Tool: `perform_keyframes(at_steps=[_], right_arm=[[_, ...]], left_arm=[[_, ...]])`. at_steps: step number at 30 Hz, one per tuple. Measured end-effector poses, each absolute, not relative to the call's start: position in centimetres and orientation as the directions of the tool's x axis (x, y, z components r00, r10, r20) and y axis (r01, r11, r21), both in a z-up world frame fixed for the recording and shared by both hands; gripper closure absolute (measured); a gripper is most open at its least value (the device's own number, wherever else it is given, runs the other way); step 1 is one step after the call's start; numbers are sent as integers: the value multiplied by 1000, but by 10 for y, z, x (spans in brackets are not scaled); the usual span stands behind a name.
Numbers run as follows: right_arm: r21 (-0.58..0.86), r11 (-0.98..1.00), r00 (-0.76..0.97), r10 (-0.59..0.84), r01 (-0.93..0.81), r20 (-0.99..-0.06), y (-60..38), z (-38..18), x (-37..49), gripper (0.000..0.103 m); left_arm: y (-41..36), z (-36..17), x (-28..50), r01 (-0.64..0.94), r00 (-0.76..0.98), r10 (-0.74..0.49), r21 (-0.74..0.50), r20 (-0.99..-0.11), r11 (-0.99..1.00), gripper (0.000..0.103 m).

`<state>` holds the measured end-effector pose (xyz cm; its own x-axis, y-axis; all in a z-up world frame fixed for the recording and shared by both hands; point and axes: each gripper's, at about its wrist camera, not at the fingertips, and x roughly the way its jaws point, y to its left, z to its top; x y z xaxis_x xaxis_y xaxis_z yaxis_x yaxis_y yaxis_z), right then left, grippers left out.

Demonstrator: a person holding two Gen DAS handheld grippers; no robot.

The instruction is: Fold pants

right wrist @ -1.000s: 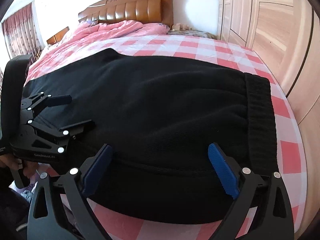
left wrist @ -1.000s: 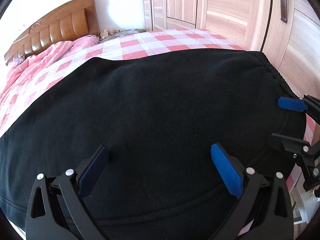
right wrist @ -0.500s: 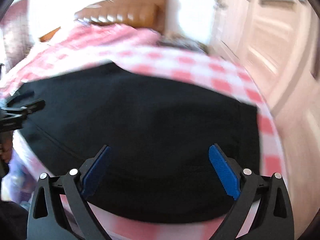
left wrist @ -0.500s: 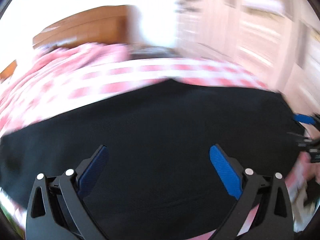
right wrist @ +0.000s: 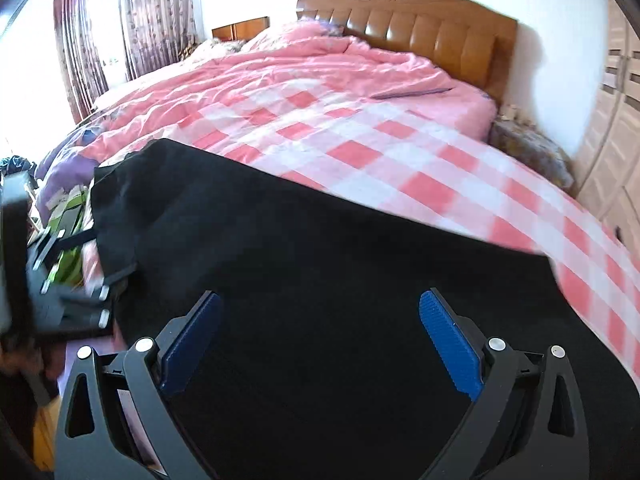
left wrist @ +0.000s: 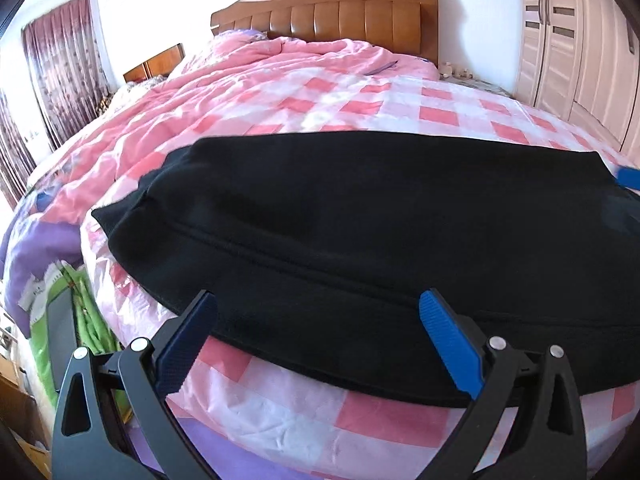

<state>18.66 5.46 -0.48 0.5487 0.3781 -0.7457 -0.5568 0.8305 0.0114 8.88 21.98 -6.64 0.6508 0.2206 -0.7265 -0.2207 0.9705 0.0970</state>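
Note:
Black pants (left wrist: 360, 216) lie flat across the foot of a bed with a pink and white checked cover (left wrist: 400, 108). My left gripper (left wrist: 316, 308) is open, its blue pads hovering over the near seam edge, nothing held. My right gripper (right wrist: 320, 308) is open above the pants (right wrist: 320, 272), also empty. The left gripper's black frame (right wrist: 60, 292) shows at the left edge of the right wrist view, beside the pants' left end. A blue pad (left wrist: 628, 178) of the right gripper peeks in at the right of the left wrist view.
A wooden headboard (left wrist: 336, 12) and a rumpled pink quilt (left wrist: 256, 68) fill the far end. Wardrobe doors (left wrist: 576, 40) stand at the right. Curtains (left wrist: 64, 64) hang at the left. Green and purple clutter (left wrist: 60, 304) sits beside the bed's near left corner.
Both views have swung left, from the wardrobe side toward the headboard and curtains. The left gripper has shifted toward the pants' left end. Both stay open.

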Motion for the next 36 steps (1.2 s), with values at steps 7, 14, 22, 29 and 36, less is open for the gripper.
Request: perform_keyframes(at_steps=[7,14,22,29,36], right_arm=[[-12,831,488,315,-556,-814,110,-39,239,7],[-78,835,526,267,-544,-808,131,-48,255,4],[-72,835,538,283,-545,-794,128,-49,255,4],[-75,835,540,281,-545,-793,129,-49,254,4],[-75,835,540,281,-545,-793,128,-49,254,4]], left_arm=[[231,-69,85,-209,660,178,50,-729,977,1],[236,-72,83,-205,660,151,17,-736,979,1],[347,-36,48,-322,762,-20,-405,-647,856,1],[457,-65,67,-402,770,-119,-622,-627,672,5],[471,-74,91,-388,780,-158,-666,-606,637,8]])
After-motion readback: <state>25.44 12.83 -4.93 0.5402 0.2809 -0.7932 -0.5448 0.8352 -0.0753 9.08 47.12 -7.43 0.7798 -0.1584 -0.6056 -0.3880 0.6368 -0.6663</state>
